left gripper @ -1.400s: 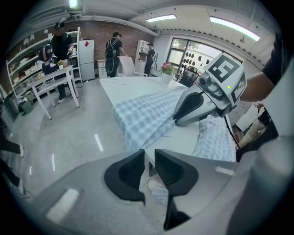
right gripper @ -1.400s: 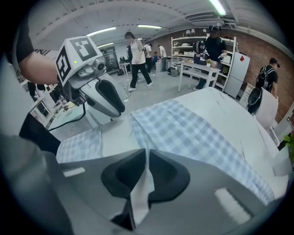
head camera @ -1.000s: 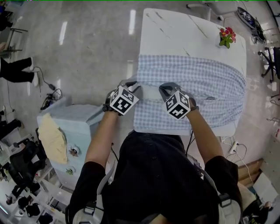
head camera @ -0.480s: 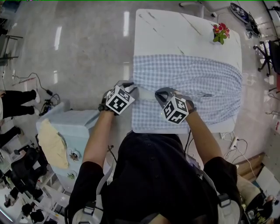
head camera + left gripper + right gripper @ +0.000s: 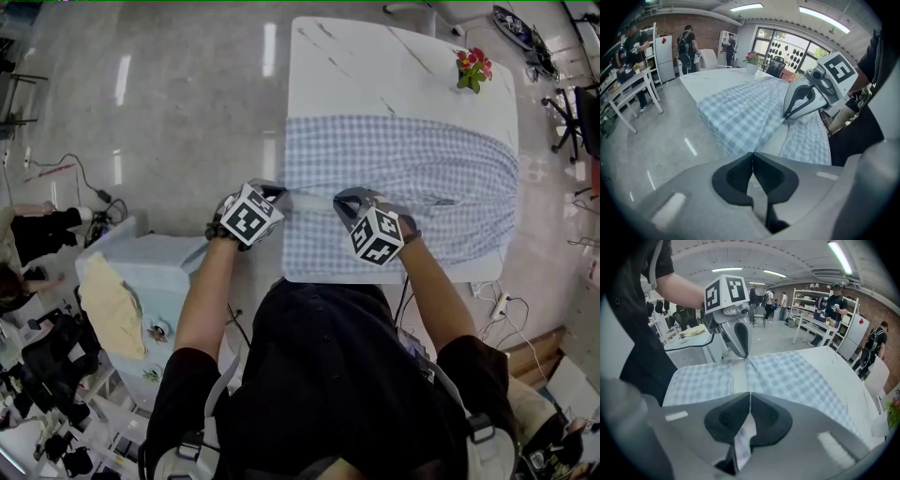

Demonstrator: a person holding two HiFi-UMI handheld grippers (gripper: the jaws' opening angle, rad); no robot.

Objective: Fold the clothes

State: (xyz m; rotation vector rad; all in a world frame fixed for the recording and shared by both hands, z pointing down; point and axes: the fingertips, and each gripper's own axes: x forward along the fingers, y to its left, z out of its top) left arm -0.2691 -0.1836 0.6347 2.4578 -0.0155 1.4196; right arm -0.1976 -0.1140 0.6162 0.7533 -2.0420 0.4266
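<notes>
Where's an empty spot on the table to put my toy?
The far part of the white table is bare, between the checked shirt and the far edge, left of the flowers. The near side is crowded: the shirt covers it, and the left claw, just closed, and the right claw pinch it there.

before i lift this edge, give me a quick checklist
1. Left gripper on the shirt edge: ok, its jaws have just closed with cloth between them.
2. Right gripper grip: ok, shut on checked fabric.
3. Shirt spread flat on the table: ok, light wrinkles.
4. Far table area bare for folding: ok; flowers sit at the corner, apart from the shirt.
5. Both fabric layers caught: cannot tell.
</notes>
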